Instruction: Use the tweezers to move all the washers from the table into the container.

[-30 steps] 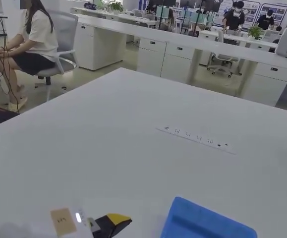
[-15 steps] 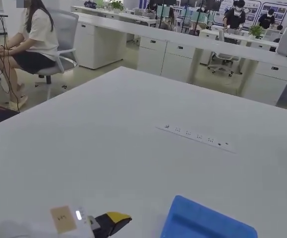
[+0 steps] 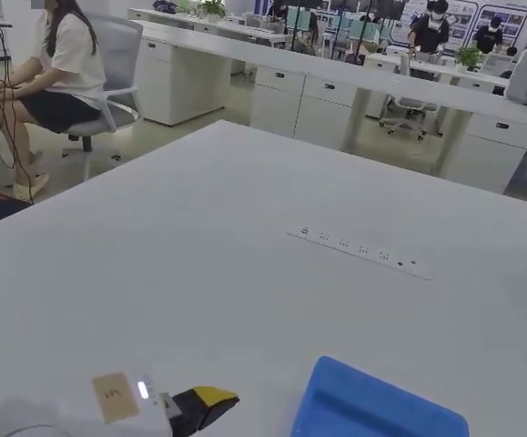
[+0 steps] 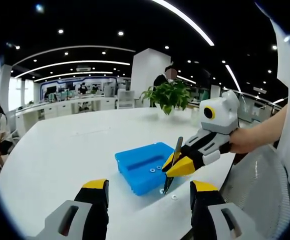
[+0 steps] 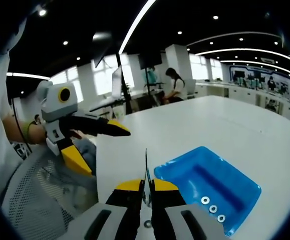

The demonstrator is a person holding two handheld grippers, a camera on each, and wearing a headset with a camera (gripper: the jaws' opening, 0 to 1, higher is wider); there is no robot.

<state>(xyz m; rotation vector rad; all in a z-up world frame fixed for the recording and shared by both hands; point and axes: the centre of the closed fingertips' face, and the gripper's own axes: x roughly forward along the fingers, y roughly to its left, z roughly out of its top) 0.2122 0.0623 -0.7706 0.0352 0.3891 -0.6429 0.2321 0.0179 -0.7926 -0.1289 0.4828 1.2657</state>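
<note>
Right tool (image 5: 147,189) clenched on tweezers (image 4: 178,146), long axis tilted down ahead of its jaws. Tips at a loose washer (image 4: 162,191) on the table (image 4: 59,155). Container (image 4: 134,167) lies just ahead-right of that tool (three washers (image 5: 213,208) inside). Left tool (image 4: 150,186) released, farther off.

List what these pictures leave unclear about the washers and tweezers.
- Head view: the container is cut off by the bottom edge, its inside out of frame.
- Left gripper view: whether the tweezers grip the washer at their tip is too small to tell.
- Right gripper view: the right gripper hides the tweezers' lower part.
</note>
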